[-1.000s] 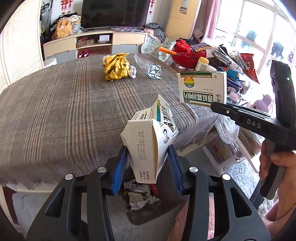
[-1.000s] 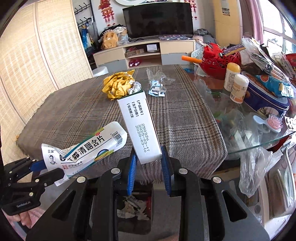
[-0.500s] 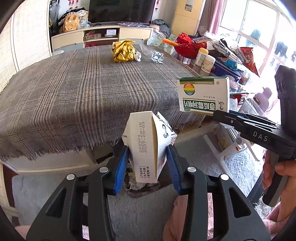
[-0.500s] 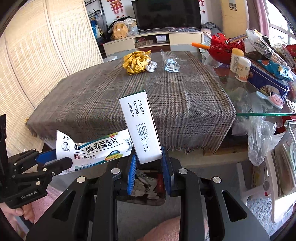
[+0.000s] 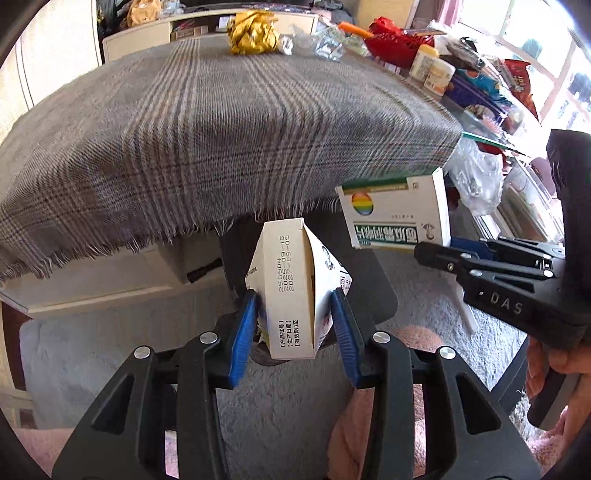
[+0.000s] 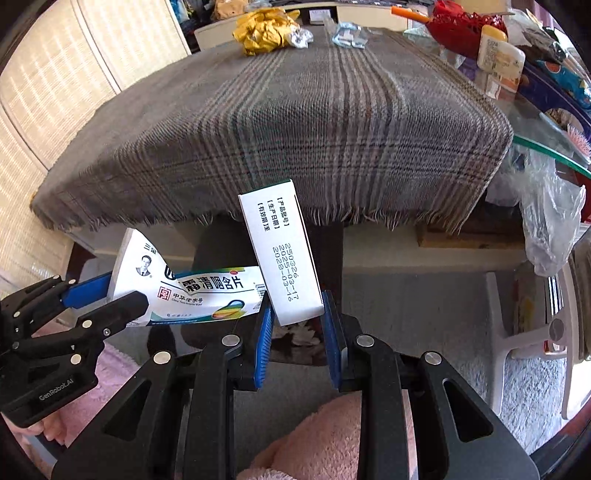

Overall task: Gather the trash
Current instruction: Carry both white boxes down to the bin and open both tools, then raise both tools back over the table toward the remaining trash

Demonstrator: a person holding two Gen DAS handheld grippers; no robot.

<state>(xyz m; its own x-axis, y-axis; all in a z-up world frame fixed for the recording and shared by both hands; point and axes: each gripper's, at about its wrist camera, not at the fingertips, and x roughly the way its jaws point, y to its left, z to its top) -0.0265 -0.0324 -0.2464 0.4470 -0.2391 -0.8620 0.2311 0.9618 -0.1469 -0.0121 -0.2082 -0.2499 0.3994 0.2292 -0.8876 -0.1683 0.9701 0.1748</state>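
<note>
Trash here means two crumpled medicine boxes, each clenched in a tool below the near edge of the surface point(image 5: 221, 122), over a dark bin point(image 5: 373, 295). The flattened white box point(image 5: 291, 288) sits upright between the blue pads of the left tool point(image 5: 293, 325), its printed date strip facing the camera and one side bulging open. From the right wrist view the same box point(image 6: 192, 284) reaches in from the left, a portrait and Chinese lettering on its face, gripped by the left tool point(image 6: 107, 299).

The green-edged box point(image 6: 282, 254) stands nearly upright in the right tool point(image 6: 297, 332), leaning a little to the left, its lower end pinched between the blue pads — its bottom corner touches or just overlaps the end of the other box. In the left wrist view that green-edged box point(image 5: 395, 214) shows a rainbow disc and is held by the right tool point(image 5: 436, 251) coming in from the right.

More trash lies at the far end of the plaid cloth: a yellow crumpled wrapper point(image 6: 266, 26), a small foil ball point(image 6: 299, 37) just beside it, and clear blister packaging point(image 6: 349, 31) nearby. Beyond the cloth's right edge sit a red basket point(image 6: 458, 26) and two pale bottles point(image 6: 498, 55).
</note>
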